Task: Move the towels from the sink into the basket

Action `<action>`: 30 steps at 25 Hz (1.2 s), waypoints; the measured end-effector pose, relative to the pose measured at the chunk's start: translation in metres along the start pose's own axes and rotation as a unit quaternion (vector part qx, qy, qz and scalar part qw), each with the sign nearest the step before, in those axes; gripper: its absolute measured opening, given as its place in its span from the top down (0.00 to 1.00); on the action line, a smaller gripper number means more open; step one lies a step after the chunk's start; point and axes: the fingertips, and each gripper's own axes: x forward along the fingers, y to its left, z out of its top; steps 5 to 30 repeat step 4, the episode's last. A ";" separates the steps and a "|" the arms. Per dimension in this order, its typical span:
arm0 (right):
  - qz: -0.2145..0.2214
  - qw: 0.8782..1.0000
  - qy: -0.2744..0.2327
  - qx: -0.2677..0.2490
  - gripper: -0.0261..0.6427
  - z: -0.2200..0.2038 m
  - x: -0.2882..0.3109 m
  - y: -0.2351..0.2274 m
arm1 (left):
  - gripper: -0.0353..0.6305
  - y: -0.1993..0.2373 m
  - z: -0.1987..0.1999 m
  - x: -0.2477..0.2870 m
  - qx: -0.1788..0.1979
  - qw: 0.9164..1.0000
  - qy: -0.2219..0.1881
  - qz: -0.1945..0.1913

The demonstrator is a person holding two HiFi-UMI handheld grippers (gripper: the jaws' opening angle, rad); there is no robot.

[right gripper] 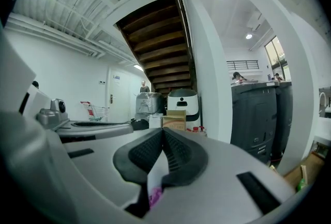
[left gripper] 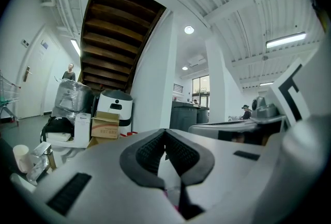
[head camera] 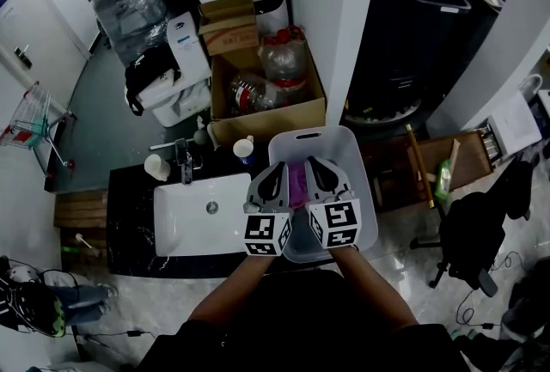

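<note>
Your left gripper (head camera: pixel 275 171) and right gripper (head camera: pixel 314 167) are both clenched, tips together, over the basket's (head camera: pixel 339 151) middle. The purple towel (head camera: pixel 298 186) lies inside between them. The sink (head camera: pixel 185 224) looks empty, so next lift clear.

We read this as a workshop-type back room; sink (head camera: pixel 206 220) set in a black tabletop (head camera: pixel 129 224); stacked cardboard boxes (head camera: pixel 230 33); shopping cart (head camera: pixel 27 117); bare stair underside (left gripper: pixel 116 36); office chair (head camera: pixel 473 228).
</note>
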 end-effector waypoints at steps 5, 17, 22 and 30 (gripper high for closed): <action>0.000 1.000 -0.001 0.002 0.93 0.000 -0.001 0.003 | 0.94 0.003 0.001 -0.004 -0.002 1.000 -0.002 0.000; 0.000 1.000 -0.001 0.002 0.93 0.000 -0.001 0.003 | 0.94 0.003 0.001 -0.004 -0.002 1.000 -0.002 0.000; 0.000 1.000 -0.001 0.002 0.93 0.000 -0.001 0.003 | 0.94 0.003 0.001 -0.004 -0.002 1.000 -0.002 0.000; 0.000 1.000 -0.001 0.002 0.93 0.000 -0.001 0.003 | 0.94 0.003 0.001 -0.004 -0.002 1.000 -0.002 0.000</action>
